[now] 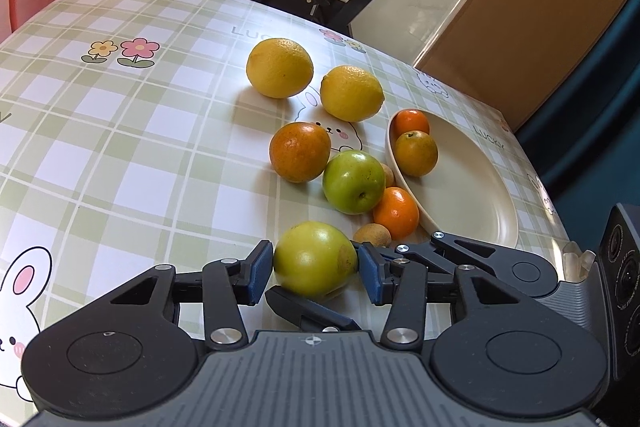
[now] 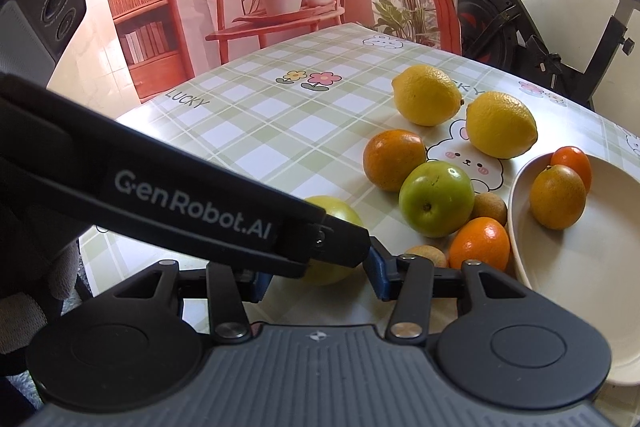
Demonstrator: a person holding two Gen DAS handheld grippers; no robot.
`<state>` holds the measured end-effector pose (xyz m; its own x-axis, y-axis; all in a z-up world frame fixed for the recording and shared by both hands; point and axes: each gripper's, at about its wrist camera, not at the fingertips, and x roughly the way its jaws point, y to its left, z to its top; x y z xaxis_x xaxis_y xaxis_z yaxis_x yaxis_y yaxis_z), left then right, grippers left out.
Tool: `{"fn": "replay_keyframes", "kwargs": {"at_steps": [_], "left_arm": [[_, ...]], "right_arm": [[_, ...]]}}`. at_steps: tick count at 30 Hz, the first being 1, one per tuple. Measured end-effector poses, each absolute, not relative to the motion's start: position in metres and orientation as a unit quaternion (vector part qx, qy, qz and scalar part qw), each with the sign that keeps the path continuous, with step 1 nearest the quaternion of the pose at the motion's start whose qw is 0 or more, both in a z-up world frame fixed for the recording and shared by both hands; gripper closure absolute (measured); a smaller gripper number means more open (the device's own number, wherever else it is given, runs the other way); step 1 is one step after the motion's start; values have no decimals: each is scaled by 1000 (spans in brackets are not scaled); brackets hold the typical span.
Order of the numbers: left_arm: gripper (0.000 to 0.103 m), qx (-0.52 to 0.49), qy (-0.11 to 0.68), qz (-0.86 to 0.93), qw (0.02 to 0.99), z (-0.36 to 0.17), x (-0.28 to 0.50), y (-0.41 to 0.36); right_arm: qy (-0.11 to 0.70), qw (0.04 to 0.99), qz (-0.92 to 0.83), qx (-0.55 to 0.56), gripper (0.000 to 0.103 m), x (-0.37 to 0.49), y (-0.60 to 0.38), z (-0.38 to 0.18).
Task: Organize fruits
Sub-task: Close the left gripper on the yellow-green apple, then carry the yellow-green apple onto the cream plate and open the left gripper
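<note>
Two small oranges (image 1: 414, 139) sit in the plate (image 1: 472, 195) at three o'clock; seven fruits remain on the table (image 1: 120, 147), while both the left tool (image 1: 316, 269) and the right tool (image 2: 320, 275) pinch one green apple (image 1: 314, 259).

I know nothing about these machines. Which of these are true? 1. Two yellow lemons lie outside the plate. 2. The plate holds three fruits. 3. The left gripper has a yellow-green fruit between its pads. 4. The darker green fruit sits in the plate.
1. True: both yellow lemons lie on the green checked tablecloth.
2. False: the cream oval plate holds only two small orange fruits.
3. True: the left gripper has the round yellow-green fruit between its blue pads.
4. False: the darker green round fruit rests on the tablecloth, beside the plate.
</note>
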<state>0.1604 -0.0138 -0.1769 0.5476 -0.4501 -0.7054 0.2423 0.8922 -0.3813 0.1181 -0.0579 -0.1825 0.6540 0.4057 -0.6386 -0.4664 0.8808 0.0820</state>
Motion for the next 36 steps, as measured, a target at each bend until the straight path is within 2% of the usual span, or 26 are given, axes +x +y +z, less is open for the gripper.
{"fn": "replay_keyframes", "kwargs": {"at_steps": [11, 20, 29, 36], "left_arm": [[54, -80, 397, -219, 888, -152, 159, -32], [54, -67, 387, -261, 882, -134, 181, -76], [55, -43, 396, -296, 868, -148, 205, -133], [55, -13, 413, -279, 867, -163, 219, -148]], "right_arm": [[302, 927, 220, -17, 54, 107, -72, -167], [274, 947, 165, 23, 54, 105, -108, -148], [281, 951, 105, 73, 54, 109, -165, -148], [305, 945, 100, 55, 54, 122, -172, -163]]}}
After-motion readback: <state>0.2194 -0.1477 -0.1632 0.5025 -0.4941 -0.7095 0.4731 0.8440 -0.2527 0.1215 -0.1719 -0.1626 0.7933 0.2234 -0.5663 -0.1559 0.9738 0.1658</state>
